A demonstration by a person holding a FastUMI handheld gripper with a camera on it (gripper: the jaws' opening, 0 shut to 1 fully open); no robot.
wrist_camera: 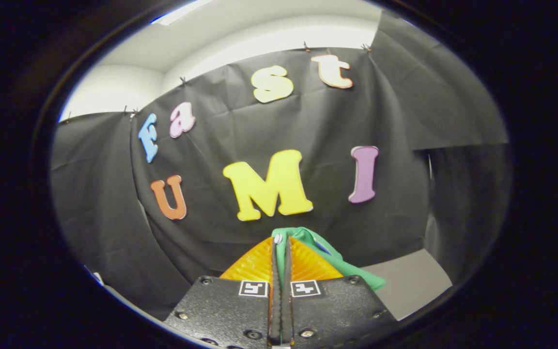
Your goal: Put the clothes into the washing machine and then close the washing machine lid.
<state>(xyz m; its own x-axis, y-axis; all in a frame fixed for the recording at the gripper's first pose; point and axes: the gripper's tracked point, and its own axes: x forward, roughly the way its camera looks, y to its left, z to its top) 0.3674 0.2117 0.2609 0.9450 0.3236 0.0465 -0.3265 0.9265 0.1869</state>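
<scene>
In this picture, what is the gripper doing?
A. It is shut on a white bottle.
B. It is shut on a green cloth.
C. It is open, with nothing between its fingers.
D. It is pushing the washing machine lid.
B: the gripper has both fingers pressed together on a green cloth, which passes between them and hangs out beside the fingers, in front of the booth's black wall.

Plain green cloth, grey tabletop
</scene>
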